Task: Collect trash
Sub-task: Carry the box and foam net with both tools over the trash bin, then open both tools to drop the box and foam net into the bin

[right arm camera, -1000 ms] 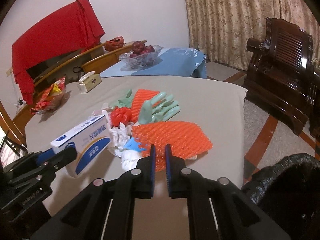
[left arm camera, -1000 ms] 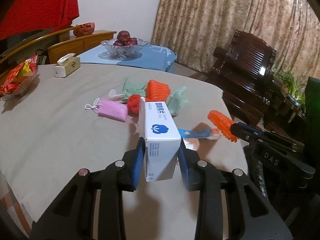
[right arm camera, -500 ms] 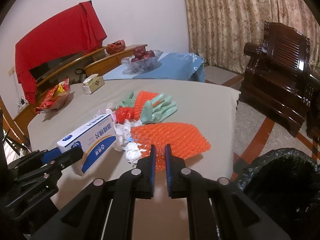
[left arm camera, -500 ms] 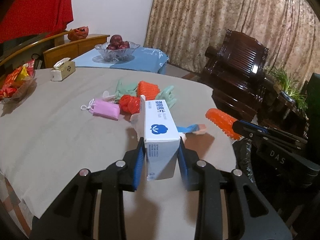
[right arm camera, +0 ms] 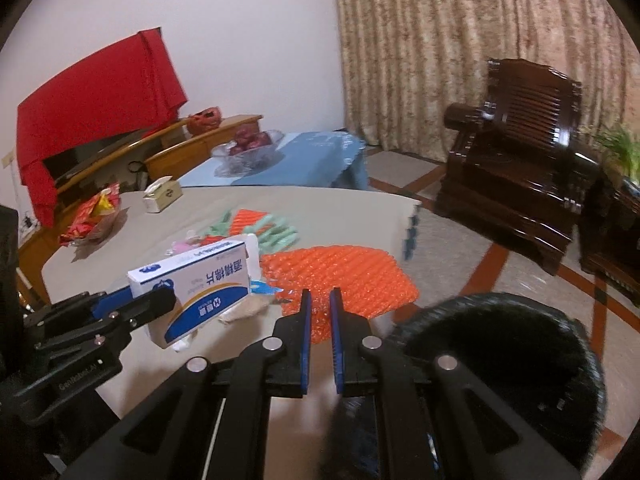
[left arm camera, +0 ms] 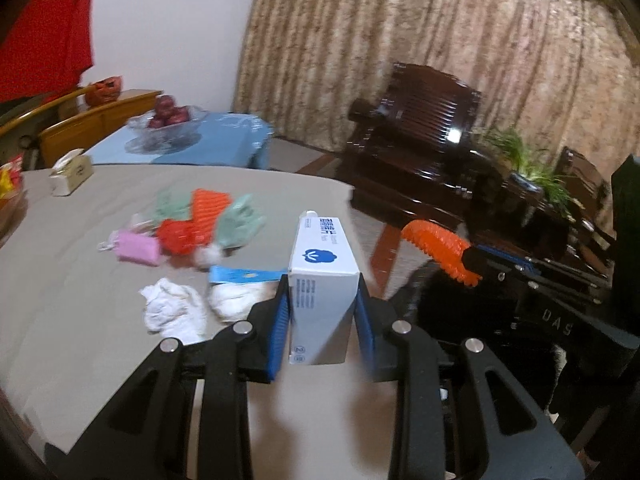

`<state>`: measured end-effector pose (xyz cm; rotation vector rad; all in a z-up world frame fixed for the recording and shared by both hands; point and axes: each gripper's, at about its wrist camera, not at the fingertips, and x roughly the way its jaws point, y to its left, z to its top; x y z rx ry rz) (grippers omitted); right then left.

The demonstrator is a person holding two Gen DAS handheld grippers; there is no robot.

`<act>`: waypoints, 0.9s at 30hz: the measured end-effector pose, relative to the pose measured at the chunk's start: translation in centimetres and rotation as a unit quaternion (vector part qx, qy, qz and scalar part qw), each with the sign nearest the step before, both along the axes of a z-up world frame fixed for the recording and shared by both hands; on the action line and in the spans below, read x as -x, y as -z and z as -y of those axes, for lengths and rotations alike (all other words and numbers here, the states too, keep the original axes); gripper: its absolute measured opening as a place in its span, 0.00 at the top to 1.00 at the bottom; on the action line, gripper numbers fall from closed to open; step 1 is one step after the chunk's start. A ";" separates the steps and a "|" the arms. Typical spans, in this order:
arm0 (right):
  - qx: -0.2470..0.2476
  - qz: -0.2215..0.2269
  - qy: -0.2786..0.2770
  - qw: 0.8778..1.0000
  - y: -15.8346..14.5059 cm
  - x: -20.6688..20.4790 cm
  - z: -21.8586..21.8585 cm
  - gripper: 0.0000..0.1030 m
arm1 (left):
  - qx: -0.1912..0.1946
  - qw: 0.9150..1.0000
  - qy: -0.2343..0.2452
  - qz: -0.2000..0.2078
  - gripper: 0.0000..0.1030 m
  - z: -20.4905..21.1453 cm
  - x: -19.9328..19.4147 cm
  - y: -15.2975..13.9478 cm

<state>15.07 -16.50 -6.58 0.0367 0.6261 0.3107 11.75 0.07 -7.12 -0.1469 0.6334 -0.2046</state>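
Observation:
A white and blue carton (left arm camera: 322, 252) stands upright between the pads of my left gripper (left arm camera: 321, 292), which is shut on it above the table's near edge. My right gripper (right arm camera: 320, 300) is shut on the edge of an orange foam net (right arm camera: 340, 276), held just off the table corner. A black trash bag (right arm camera: 500, 360) gapes open below and right of the right gripper. In the right wrist view the carton (right arm camera: 200, 284) and left gripper (right arm camera: 160, 300) sit at the left. Still on the table (left arm camera: 80, 320) lie a pink mask (left arm camera: 136, 246), green gloves (left arm camera: 240, 220) and white tissue wads (left arm camera: 172, 312).
A tissue box (left arm camera: 70, 172) and a snack basket (right arm camera: 94, 216) stand at the table's far side. A glass fruit bowl (left arm camera: 168, 128) rests on a blue-covered low table behind. A dark wooden armchair (right arm camera: 520, 152) stands on the floor to the right.
Both grippers have pulled back and to the right, away from the pile, carrying the carton and the orange net. The black bag now fills more of the right wrist view.

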 end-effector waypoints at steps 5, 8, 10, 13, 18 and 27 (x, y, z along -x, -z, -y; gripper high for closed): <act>0.008 -0.009 0.042 0.999 0.4 1.6 4.1 0.92 | 0.005 0.999 0.051 0.009 0.72 4.5 -0.3 -0.3; 0.013 -0.021 0.069 0.997 1.2 2.3 6.5 0.92 | 0.002 0.997 0.079 0.013 0.72 7.1 -0.5 0.2; 0.015 -0.029 0.085 0.996 1.8 2.9 8.0 0.92 | 0.004 0.995 0.096 0.009 0.72 8.6 -0.7 0.8; 0.019 -0.040 0.104 0.994 2.7 3.4 9.4 0.92 | 0.005 0.992 0.123 0.001 0.72 10.8 -1.0 2.1; 0.024 -0.051 0.130 0.990 3.8 3.9 11.2 0.91 | 0.002 0.988 0.157 -0.007 0.71 13.2 -1.2 3.6; 0.028 -0.064 0.160 0.985 4.9 4.2 12.2 0.43 | 0.012 0.987 0.155 -0.031 0.44 12.1 -1.4 4.9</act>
